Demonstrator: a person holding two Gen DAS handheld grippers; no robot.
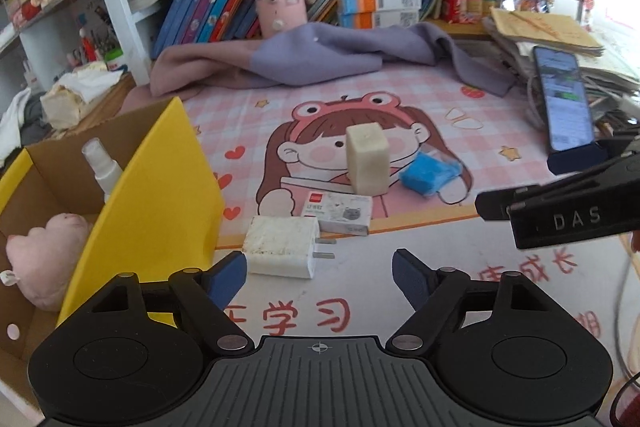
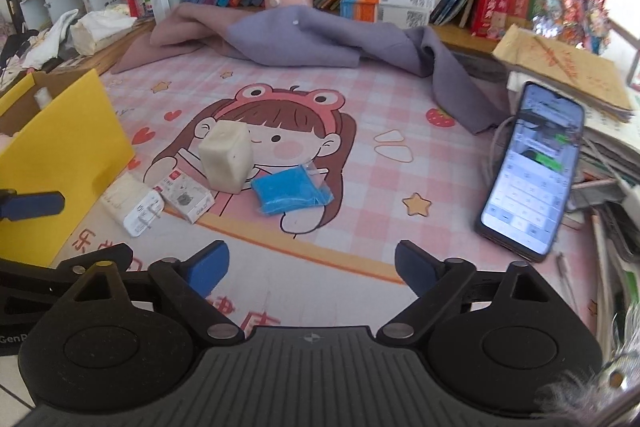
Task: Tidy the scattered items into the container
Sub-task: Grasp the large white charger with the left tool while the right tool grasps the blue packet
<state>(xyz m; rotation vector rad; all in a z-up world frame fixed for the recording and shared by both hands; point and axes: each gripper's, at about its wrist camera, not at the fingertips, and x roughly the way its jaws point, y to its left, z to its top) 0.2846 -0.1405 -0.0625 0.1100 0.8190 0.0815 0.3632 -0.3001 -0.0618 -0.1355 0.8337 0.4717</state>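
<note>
Grippers first: left gripper (image 1: pixel 318 277) and right gripper (image 2: pixel 312 267) both hang wide apart, holding nothing. White charger (image 1: pixel 282 251) lies just ahead at twelve o'clock, staple box (image 1: pixel 344 213), cream block (image 1: pixel 367 159) and blue packet (image 1: pixel 430 175) beyond; yellow box (image 1: pixel 160 195) stands at ten o'clock.

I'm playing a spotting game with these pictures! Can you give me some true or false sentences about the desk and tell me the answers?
1. The white spray bottle stands inside the yellow cardboard box. True.
2. The left gripper holds the white charger plug. False: its jaws are open and empty, with the plug just ahead.
3. The blue packet lies inside the box. False: it lies on the cartoon desk mat.
4. The phone has its screen lit. True.
5. The pink plush toy is in the box. True.
</note>
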